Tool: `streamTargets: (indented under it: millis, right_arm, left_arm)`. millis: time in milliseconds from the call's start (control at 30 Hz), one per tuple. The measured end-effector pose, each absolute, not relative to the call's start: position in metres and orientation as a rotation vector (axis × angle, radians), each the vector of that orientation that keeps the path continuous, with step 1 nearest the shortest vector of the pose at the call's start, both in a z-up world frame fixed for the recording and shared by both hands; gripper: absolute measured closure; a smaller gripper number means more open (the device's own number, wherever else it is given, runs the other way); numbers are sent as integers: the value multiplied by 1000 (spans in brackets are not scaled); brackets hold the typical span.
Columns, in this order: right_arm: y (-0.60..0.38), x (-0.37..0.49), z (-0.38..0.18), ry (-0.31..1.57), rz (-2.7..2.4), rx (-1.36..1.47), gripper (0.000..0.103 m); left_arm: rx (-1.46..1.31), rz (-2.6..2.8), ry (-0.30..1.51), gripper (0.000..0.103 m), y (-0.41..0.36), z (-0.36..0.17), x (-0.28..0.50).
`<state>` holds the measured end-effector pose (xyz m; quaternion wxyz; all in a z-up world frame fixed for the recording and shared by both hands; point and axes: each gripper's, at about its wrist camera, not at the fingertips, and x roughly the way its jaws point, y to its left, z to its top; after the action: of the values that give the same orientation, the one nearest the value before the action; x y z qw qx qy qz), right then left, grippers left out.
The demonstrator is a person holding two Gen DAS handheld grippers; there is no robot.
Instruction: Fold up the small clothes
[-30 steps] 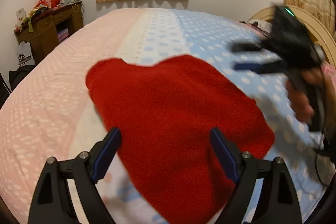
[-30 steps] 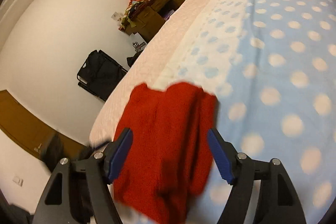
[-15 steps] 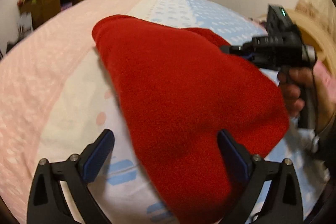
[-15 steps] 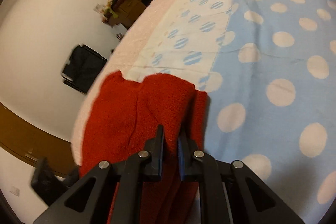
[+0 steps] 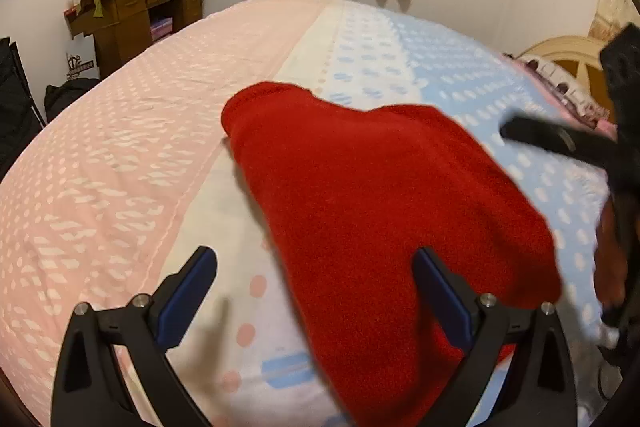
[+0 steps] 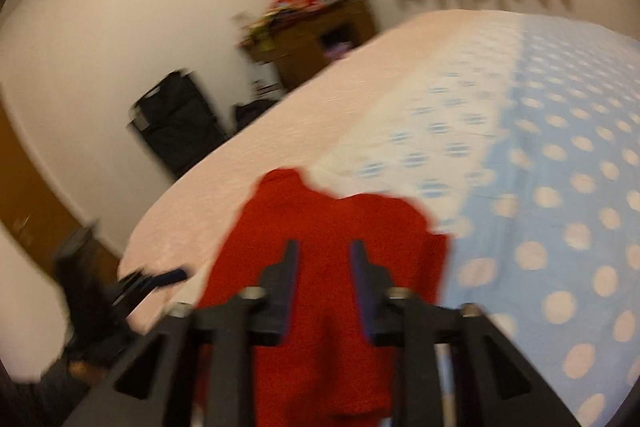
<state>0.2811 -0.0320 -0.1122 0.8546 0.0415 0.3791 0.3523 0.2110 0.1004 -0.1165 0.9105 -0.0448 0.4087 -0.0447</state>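
Note:
A red fleece garment (image 5: pixel 372 203) lies folded on the bed (image 5: pixel 132 147); it also shows in the right wrist view (image 6: pixel 332 247). My left gripper (image 5: pixel 316 291) is open and empty, its right finger over the garment's near part. My right gripper (image 6: pixel 323 269) hovers above the garment with its jaws partly apart and nothing between them. In the left wrist view the right gripper (image 5: pixel 568 143) appears blurred at the right edge, past the garment.
The bedspread is pink at the left, white in the middle and blue with dots at the right (image 6: pixel 560 187). A wooden desk (image 5: pixel 136 15) with clutter stands by the far wall. A black bag (image 6: pixel 176 119) sits on the floor. A headboard (image 5: pixel 572 59) is at the right.
The right gripper let go of the garment, opened partway and pulled back. The garment dropped flat onto the bed. The left gripper stayed open and drew back slightly.

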Motion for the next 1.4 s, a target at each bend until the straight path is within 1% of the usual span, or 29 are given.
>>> streamTargets:
  millis: [100,133,167,200,333,467,633,833,1133,1267,1400]
  right_arm:
    - [-16,283,-150,915,681,0,42]
    - [-16,282,-159,914,685,-3,42]
    - [-18,276,-157,866,691,-9,42]
    - [-19,271,-155,856,690,-19,42]
    - [-30,256,-138,844,664,44,42]
    - [-44,227,-112,753,568,71,42]
    - [-49,179,-81,659,484,23,41]
    - [-56,135,-52,578,428,7,41]
    - [-46,97,-24,500,408,-64,38]
    - [-39,87,-20,478,418,-93,35]
    - [-37,84,-20,476,420,-94,35]
  left_arm:
    - [-97,-80,863,0,103,-122,215]
    - [-102,-77,866,0,104,-120,212]
    - [-98,-70,865,0,103,-117,209]
    - [-86,-68,857,0,102,-113,204]
    - [-47,-56,809,0,101,-93,183]
    - [-59,-50,729,0,102,-69,156]
    - [-39,-58,635,0,99,-44,117]
    - [-70,-73,569,0,93,-24,99]
    - [-82,-95,490,0,92,-5,78]
    - [-87,-95,478,0,93,-3,77]
    - [-93,-91,478,0,94,-5,76]
